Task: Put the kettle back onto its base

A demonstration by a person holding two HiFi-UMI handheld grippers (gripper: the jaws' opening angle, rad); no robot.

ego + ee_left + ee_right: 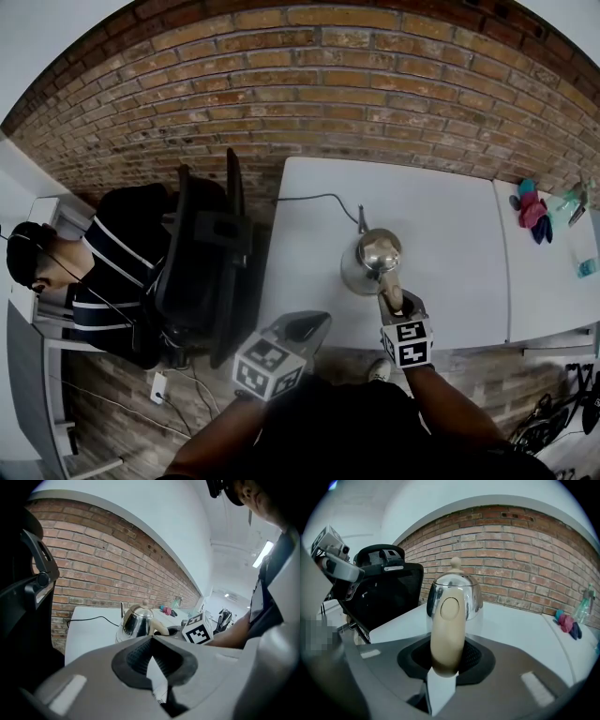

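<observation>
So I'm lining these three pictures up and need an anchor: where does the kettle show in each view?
Head view: kettle right of centre, on the near part of the table.
Left gripper view: kettle small, just left of centre, beyond the jaws.
Right gripper view: kettle at centre, close, cream handle toward the camera.
Shared landmark: the brick wall behind the table.

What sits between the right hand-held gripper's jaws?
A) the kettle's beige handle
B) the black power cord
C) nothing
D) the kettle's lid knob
A: the right gripper view shows the right hand-held gripper clamped on the beige handle of the kettle.
</observation>
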